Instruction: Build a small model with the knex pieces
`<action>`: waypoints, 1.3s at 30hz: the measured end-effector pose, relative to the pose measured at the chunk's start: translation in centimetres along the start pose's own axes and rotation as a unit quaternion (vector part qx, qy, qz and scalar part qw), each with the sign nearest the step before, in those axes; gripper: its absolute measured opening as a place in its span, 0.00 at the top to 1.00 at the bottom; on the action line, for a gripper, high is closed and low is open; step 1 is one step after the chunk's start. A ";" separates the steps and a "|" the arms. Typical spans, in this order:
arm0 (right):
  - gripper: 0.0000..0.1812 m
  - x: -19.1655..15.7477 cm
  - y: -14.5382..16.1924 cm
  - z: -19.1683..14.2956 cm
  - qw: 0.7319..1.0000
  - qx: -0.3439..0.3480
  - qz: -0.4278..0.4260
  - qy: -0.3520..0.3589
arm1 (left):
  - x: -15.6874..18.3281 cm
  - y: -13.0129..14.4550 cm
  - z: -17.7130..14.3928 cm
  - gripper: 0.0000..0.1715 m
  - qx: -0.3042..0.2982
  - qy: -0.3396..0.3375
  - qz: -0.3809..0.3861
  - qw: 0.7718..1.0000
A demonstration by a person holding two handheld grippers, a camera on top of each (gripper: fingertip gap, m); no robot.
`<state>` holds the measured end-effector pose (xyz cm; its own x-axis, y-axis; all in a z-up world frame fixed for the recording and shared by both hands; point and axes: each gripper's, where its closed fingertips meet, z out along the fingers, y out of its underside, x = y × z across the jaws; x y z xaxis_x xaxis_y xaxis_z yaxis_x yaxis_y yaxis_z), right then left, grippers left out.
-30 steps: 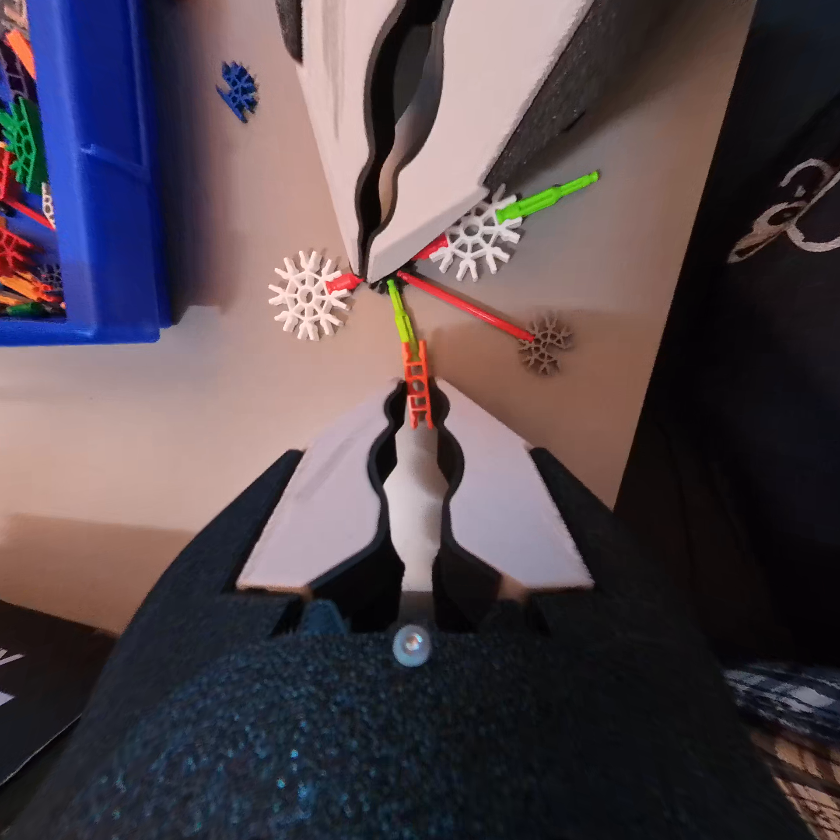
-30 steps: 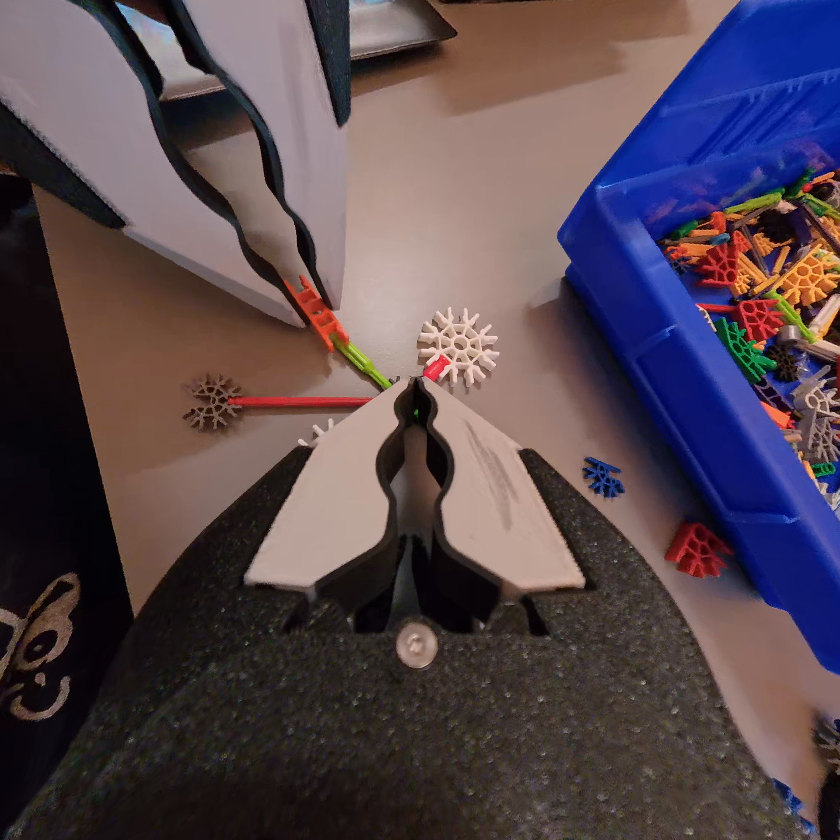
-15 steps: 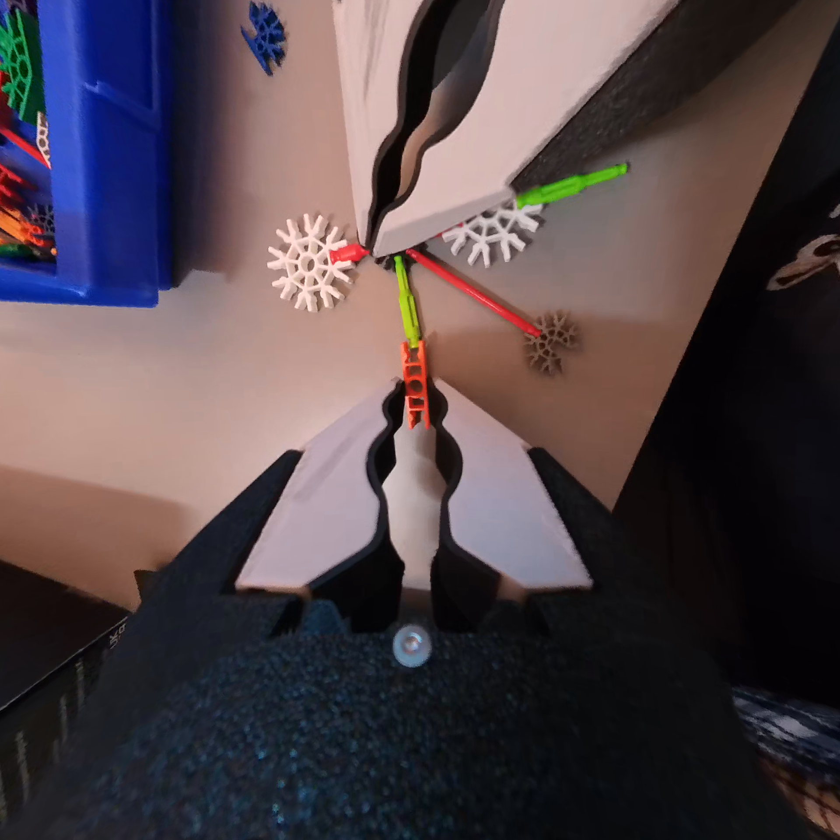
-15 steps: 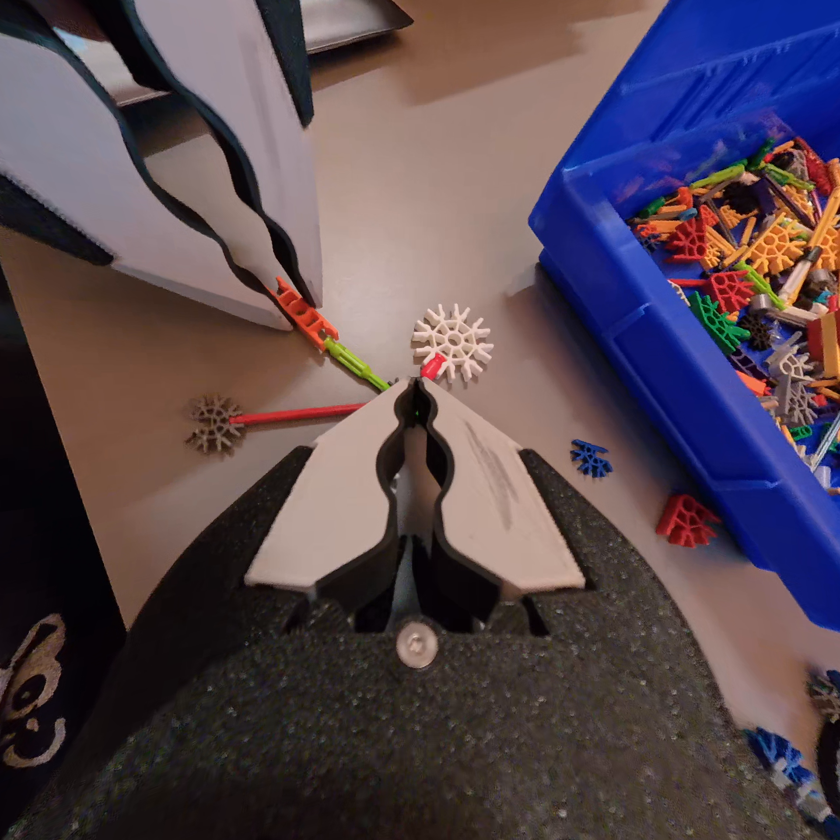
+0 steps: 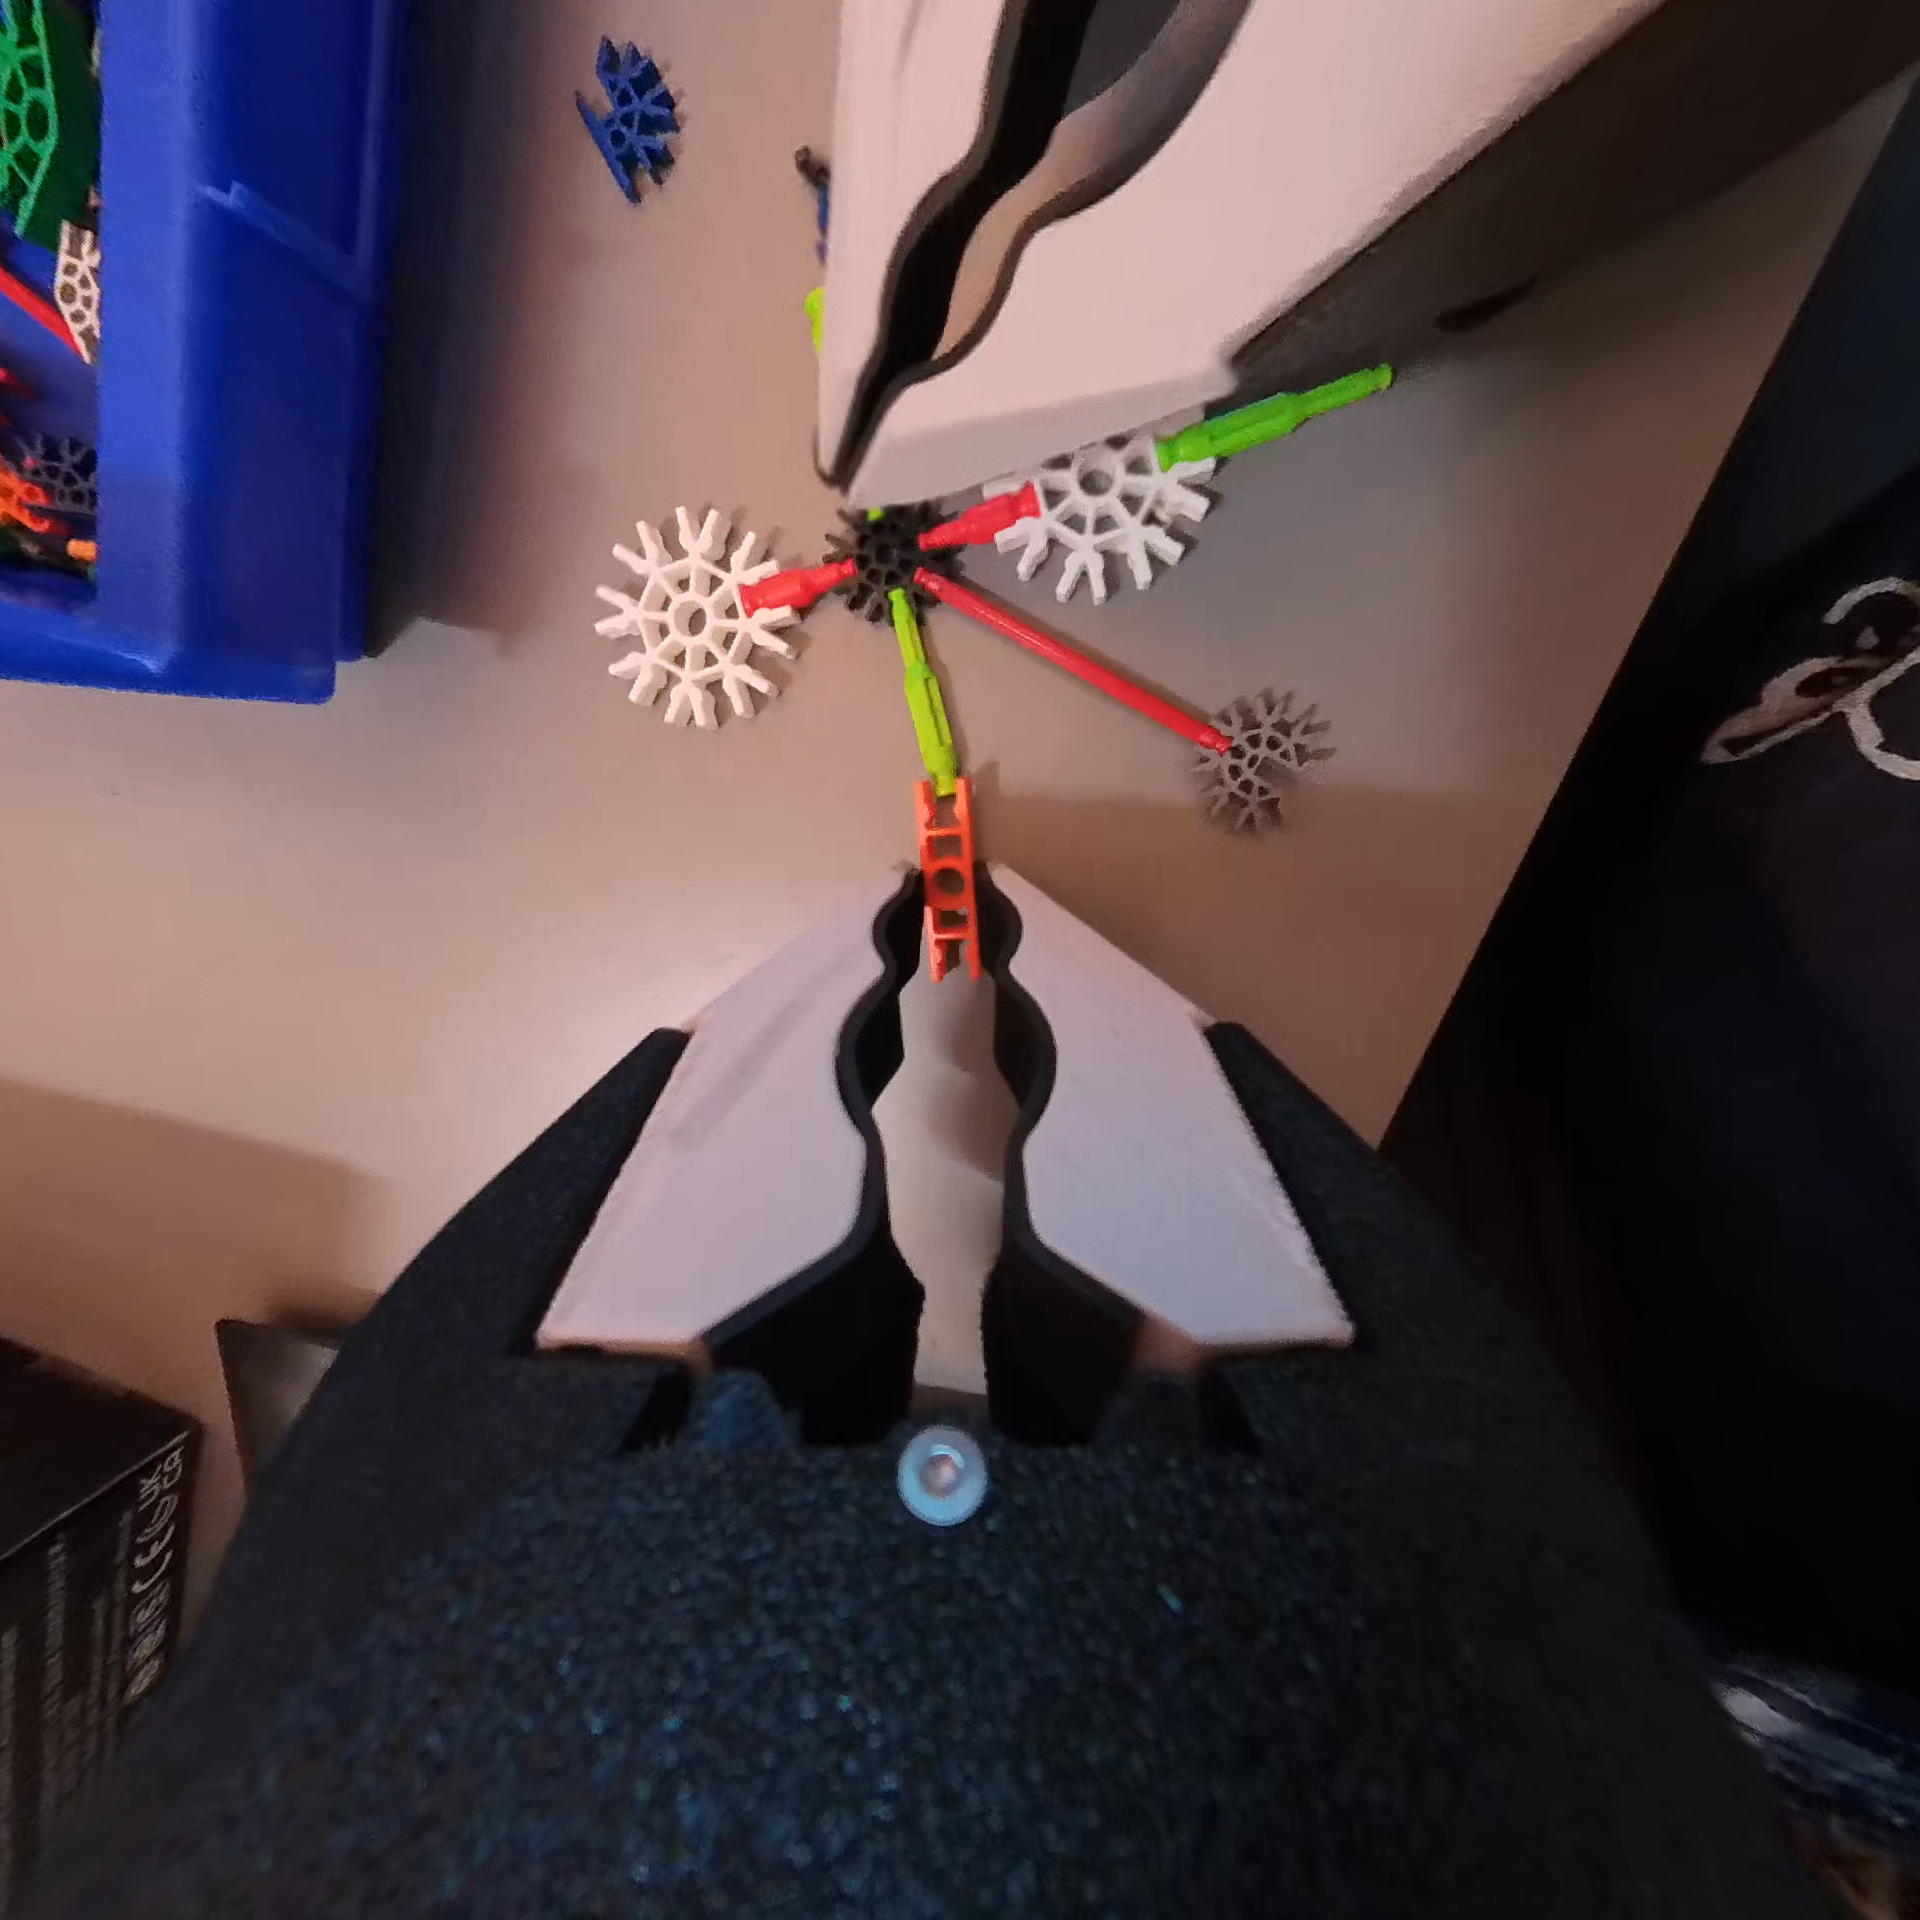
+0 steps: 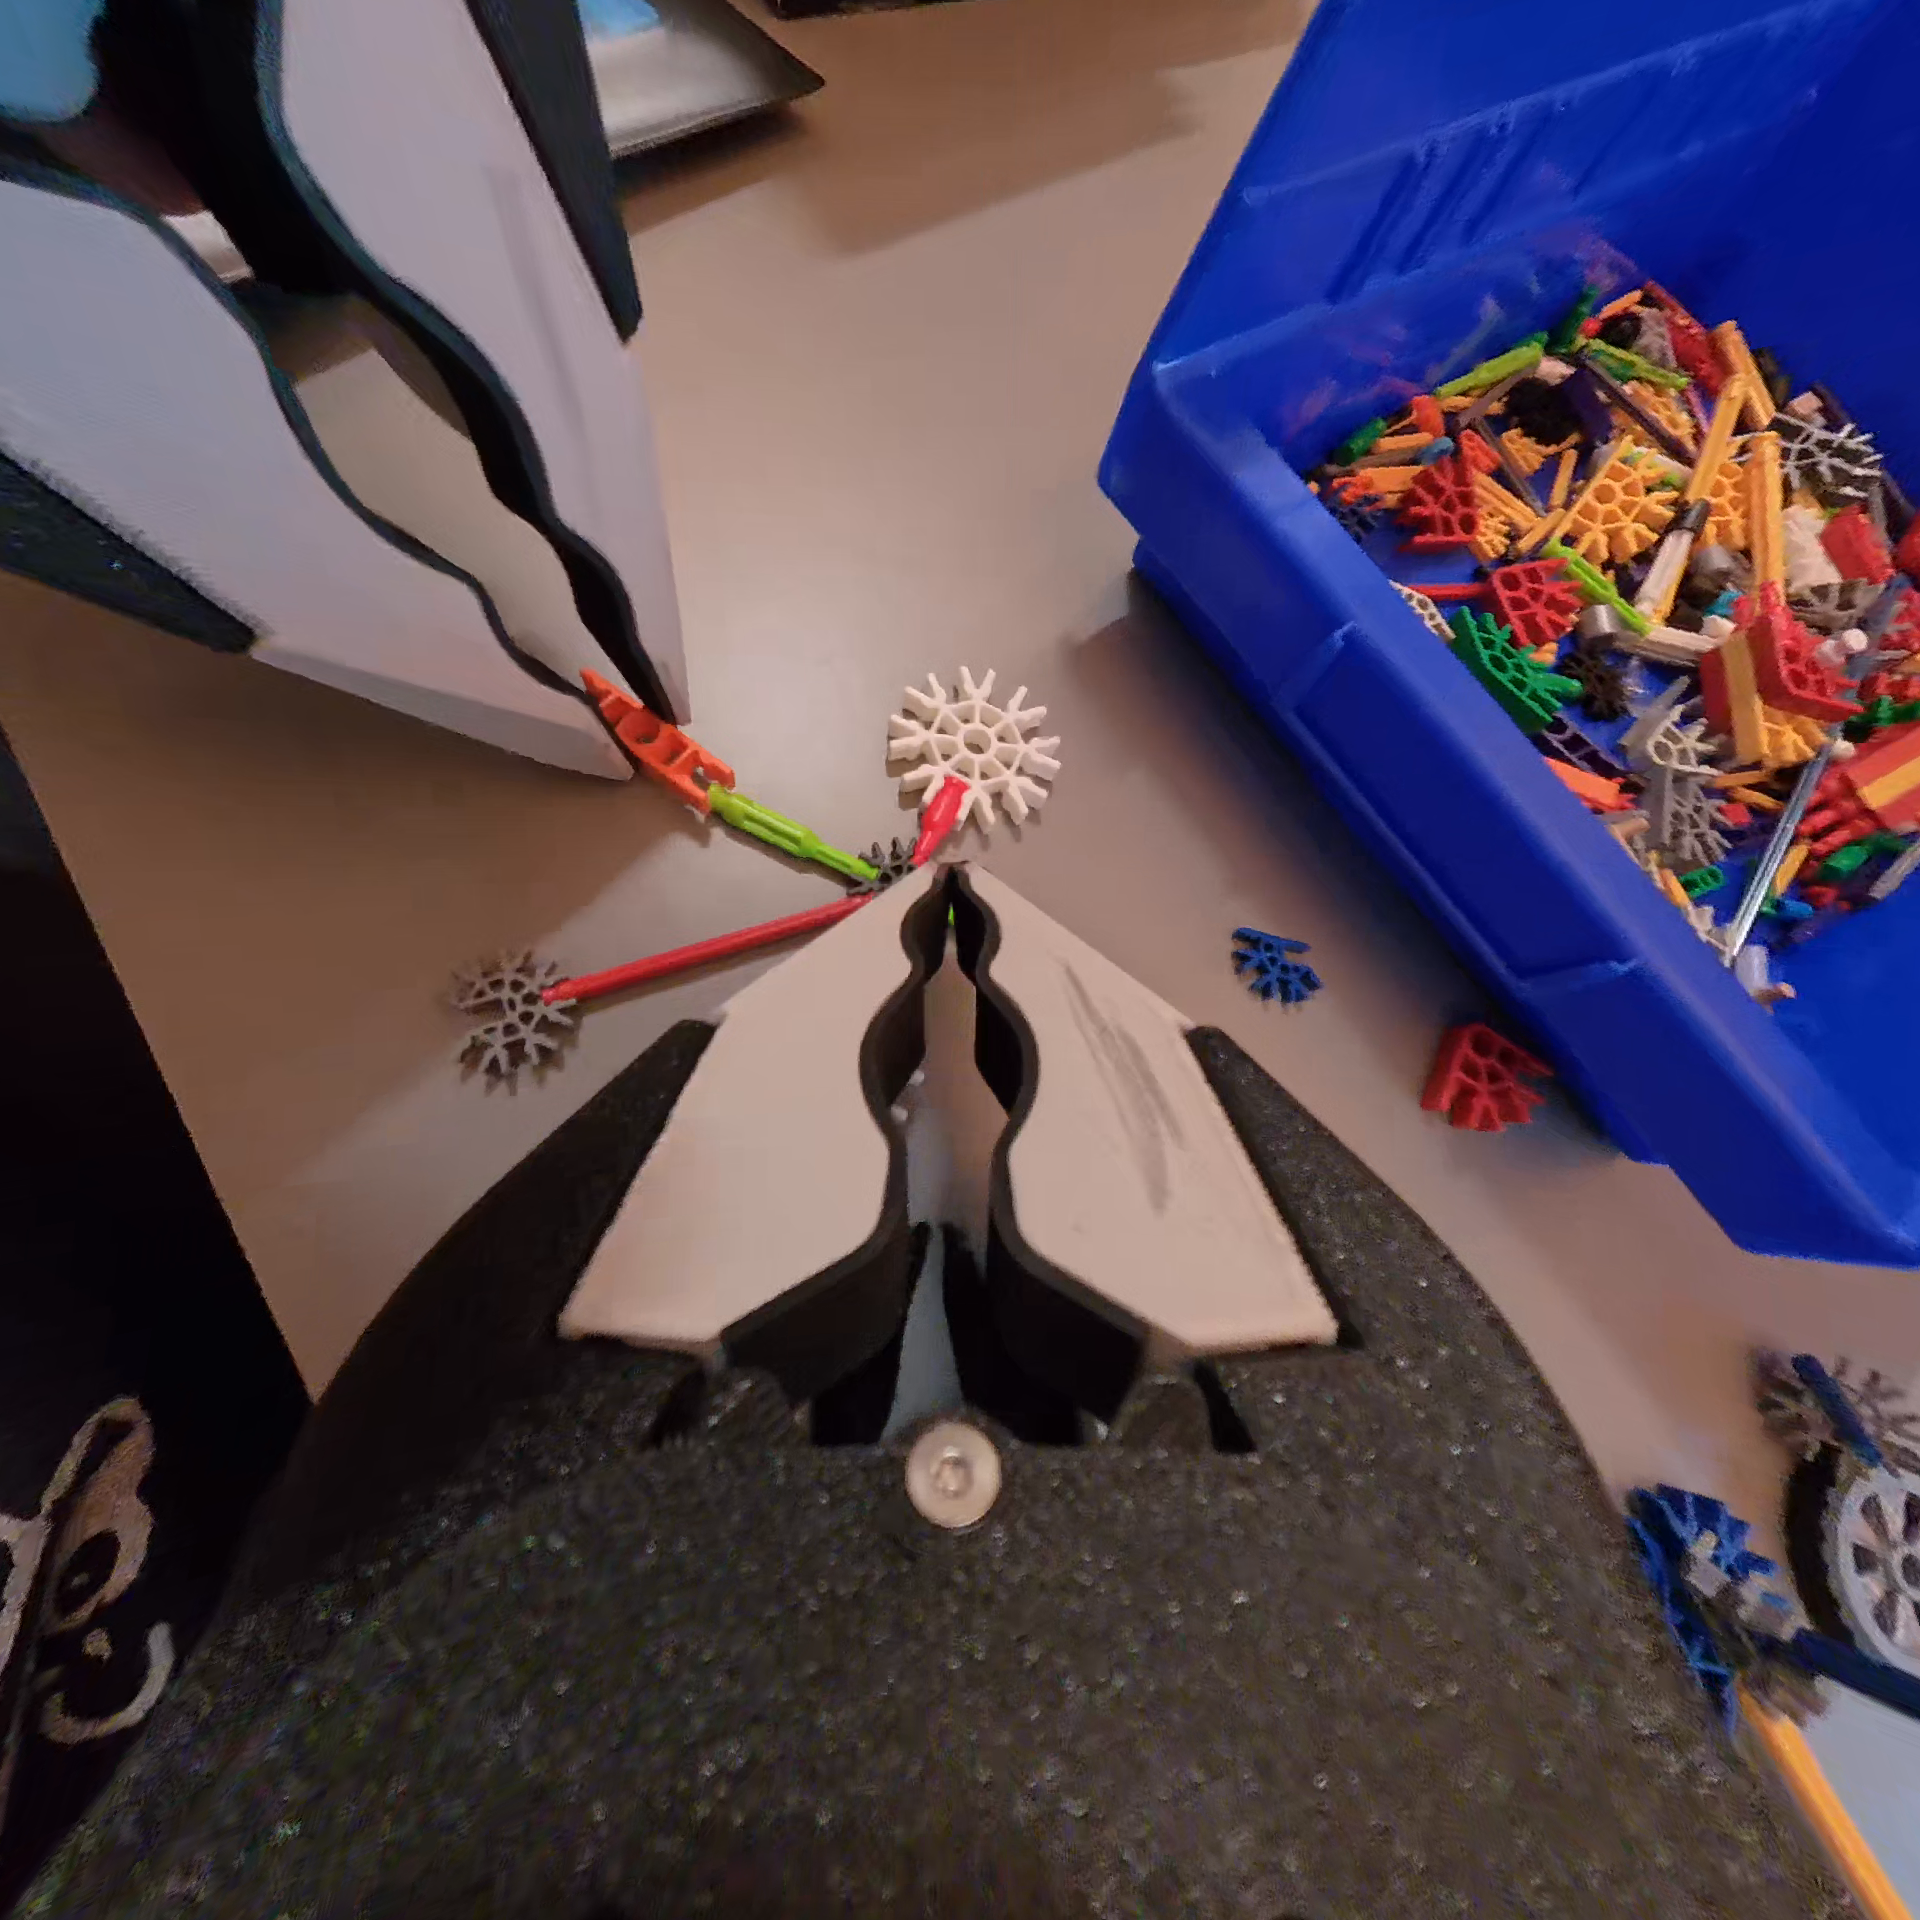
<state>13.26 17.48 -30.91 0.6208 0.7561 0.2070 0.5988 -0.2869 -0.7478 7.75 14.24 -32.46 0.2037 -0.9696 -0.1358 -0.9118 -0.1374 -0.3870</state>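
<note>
A toy rod-and-connector figure lies on the tan table. Its black hub [image 5: 888, 556] carries two short red rods to white snowflake connectors [image 5: 694, 618] [image 5: 1107, 514]. A long red rod [image 5: 1070, 660] runs to a grey snowflake [image 5: 1260, 756]. My left gripper [image 5: 948, 883] is shut on an orange connector [image 5: 945, 831] joined to the hub by a green rod [image 5: 928, 717]. My right gripper [image 6: 948, 883] is shut, its tips at the hub [image 6: 888, 860], with a sliver of a green rod [image 6: 951, 914] pinched between them. It enters the left wrist view from the top [image 5: 836, 483].
A blue bin [image 6: 1299, 665] full of mixed pieces stands to the right of the figure. A loose blue connector [image 6: 1276, 964] and a red one [image 6: 1481, 1075] lie beside it. A wheel [image 6: 1870, 1569] with blue pieces sits at the lower right. A black box [image 5: 83, 1558] and dark cloth [image 5: 1714, 935] border the table. The gap from one gripper's tips to the other's is roughly 7 cm.
The right gripper has drawn back a little, so the black hub now shows beyond its tips. The left gripper keeps its hold on the orange connector. Both views have shifted slightly.
</note>
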 end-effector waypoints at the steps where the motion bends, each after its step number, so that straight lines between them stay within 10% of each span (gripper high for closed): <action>1: 1.00 -0.1 0.2 -0.2 1.000 -0.005 0.000 -0.001 | 0.0 -0.1 0.0 0.95 0.001 0.001 -0.004 1.000; 39: 1.00 -3.7 0.6 -0.3 0.996 -0.010 0.034 -0.083 | -2.1 0.0 0.4 0.95 -0.059 -0.003 0.164 0.985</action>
<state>11.51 14.34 -31.96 0.5693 0.8207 0.0475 0.5683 -0.3512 -0.7441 7.43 16.39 -32.51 -0.1067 -0.9644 -0.2420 -0.9639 0.1601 -0.2128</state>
